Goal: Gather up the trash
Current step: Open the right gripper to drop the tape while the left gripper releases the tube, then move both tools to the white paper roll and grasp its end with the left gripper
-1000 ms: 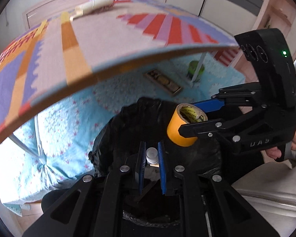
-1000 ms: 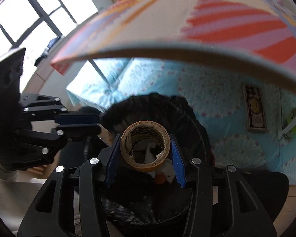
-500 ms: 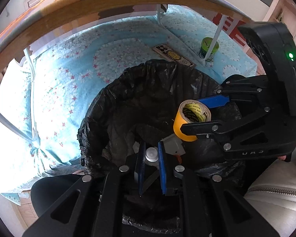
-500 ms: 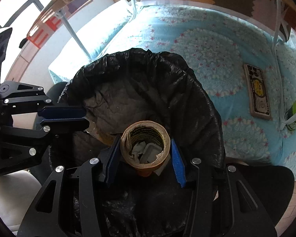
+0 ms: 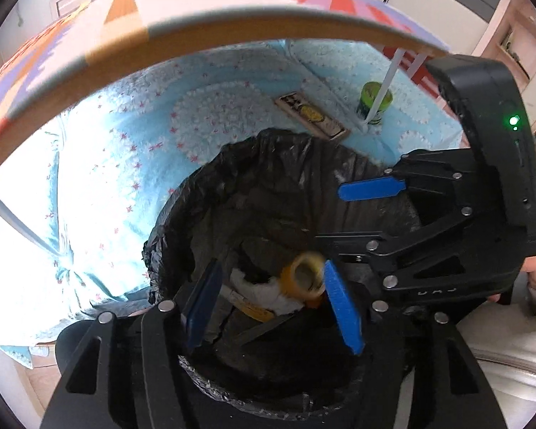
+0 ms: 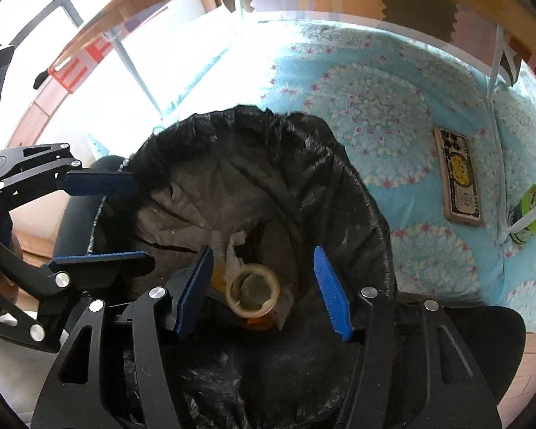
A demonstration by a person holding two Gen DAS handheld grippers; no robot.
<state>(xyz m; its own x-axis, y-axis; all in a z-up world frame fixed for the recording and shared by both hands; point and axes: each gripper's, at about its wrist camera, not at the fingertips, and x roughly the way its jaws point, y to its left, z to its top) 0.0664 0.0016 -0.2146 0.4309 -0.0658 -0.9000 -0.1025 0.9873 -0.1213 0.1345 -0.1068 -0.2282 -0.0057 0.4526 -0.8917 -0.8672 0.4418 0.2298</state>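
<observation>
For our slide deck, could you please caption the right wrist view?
Open right gripper above a black-lined trash bin, yellow tape roll inside among paper scraps.

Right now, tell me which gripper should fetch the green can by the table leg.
Right. The right gripper, jaws just opened, holding nothing, hangs over the bin side nearer the green can; the left gripper, also just opened and empty, is farther from it.
</observation>
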